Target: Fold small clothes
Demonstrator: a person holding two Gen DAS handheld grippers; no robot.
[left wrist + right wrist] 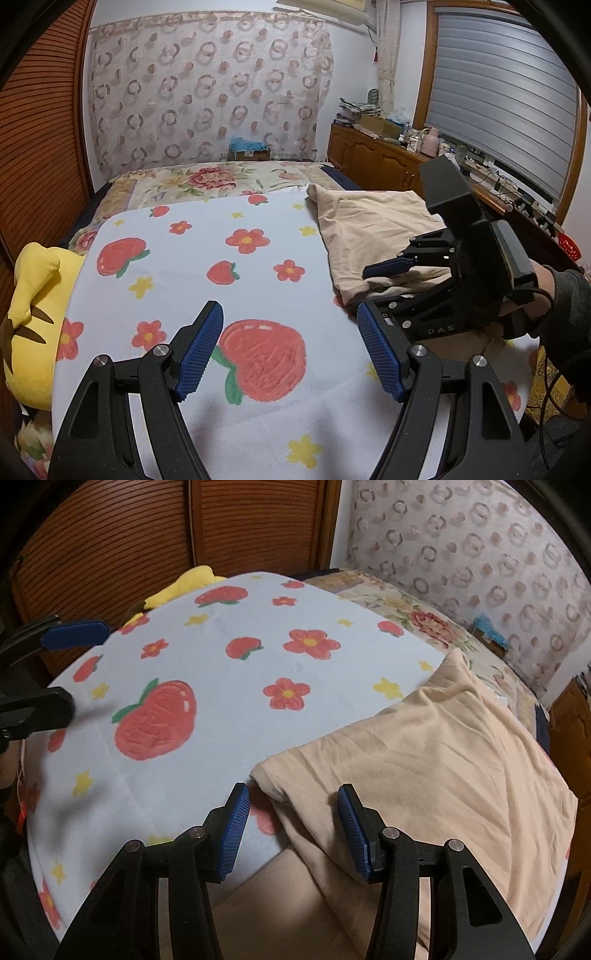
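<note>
A beige garment (424,760) lies folded on the right part of a white blanket (207,686) printed with strawberries and flowers; it also shows in the left wrist view (373,225). My right gripper (293,830) is open, its blue pads (236,830) straddling the garment's near folded corner without closing on it. In the left wrist view the right gripper (376,288) reaches over the garment's near edge. My left gripper (290,350) is open and empty above the bare blanket (221,266), left of the garment. Its fingers show at the left edge of the right wrist view (74,631).
A yellow plush toy (33,314) lies at the blanket's left edge. A floral bedspread (207,181) lies beyond. A wooden cabinet (373,155) with clutter stands at the right under a window. A slatted wooden door (147,542) is at the left.
</note>
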